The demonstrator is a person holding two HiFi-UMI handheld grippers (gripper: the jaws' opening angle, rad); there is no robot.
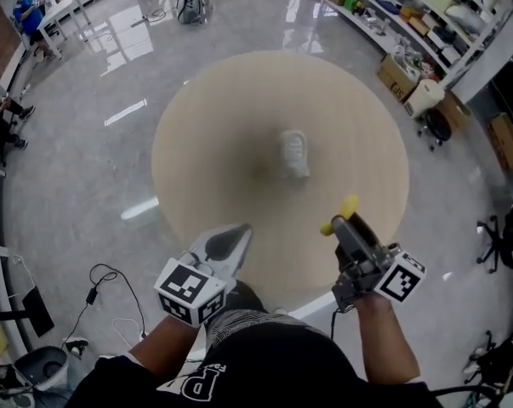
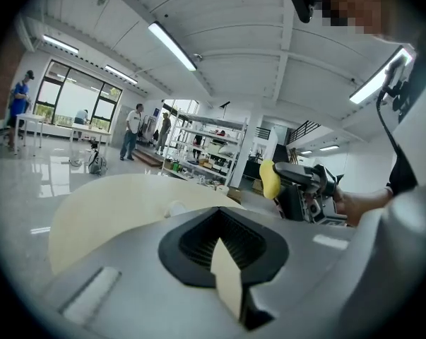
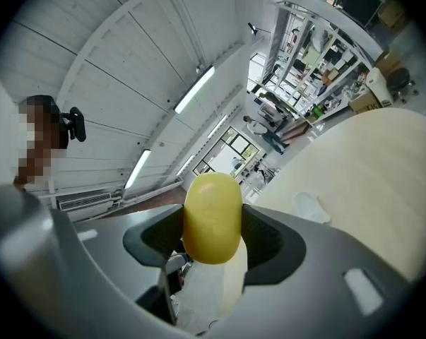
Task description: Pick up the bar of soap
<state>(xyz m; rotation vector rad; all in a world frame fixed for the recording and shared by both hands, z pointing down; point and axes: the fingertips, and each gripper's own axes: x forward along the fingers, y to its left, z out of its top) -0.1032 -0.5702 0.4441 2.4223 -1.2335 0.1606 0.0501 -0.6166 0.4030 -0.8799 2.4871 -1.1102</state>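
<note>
The bar of soap (image 3: 212, 217) is pinched at the tips of the right gripper's (image 1: 344, 222) jaws, lower right over the table (image 1: 222, 126), and could be squeezed out if slick, while the left gripper's (image 1: 237, 235) jaws are closed on nothing

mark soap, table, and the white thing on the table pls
soap (image 3: 213, 217), right gripper view, middle of its yellow face.
table (image 1: 209, 143), head view, bare top left of centre.
white thing (image 1: 294, 154), head view, its middle.

One soap (image 1: 339, 215), one table (image 1: 222, 143), two tongs (image 1: 242, 232) (image 1: 344, 223)
</note>
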